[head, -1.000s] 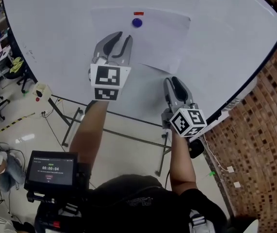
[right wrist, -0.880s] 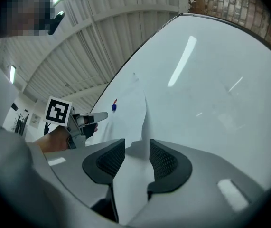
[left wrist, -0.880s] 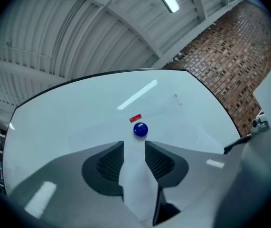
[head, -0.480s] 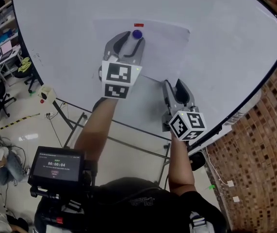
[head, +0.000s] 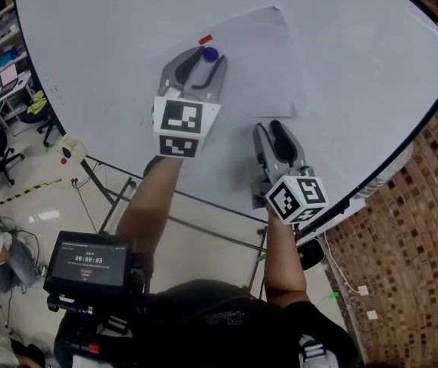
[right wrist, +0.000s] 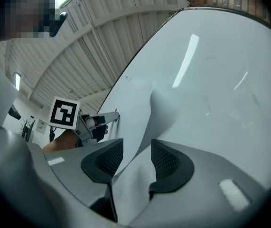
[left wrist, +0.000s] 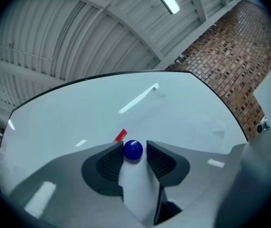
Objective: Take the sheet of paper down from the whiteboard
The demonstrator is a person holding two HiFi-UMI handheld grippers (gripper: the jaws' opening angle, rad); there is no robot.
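Head view: the top edge cuts off the upper part of the whiteboard (head: 88, 44), and the bottom edge cuts off the person's torso (head: 211, 320).

The left gripper (head: 201, 60), jaws just opened, covers the lower left of the sheet (head: 268, 60) and part of the magnet (head: 210, 53) between its pads. Whether either pad touches the magnet cannot be told.

The red tab (head: 205, 39) is too small to identify. Small print on the screen (head: 88, 263) is unreadable.

Right gripper view: the sheet's near edge passes between the jaws of the right gripper (head: 268, 127), which opened and then drew in slightly. The edge then vanishes behind the gripper body.
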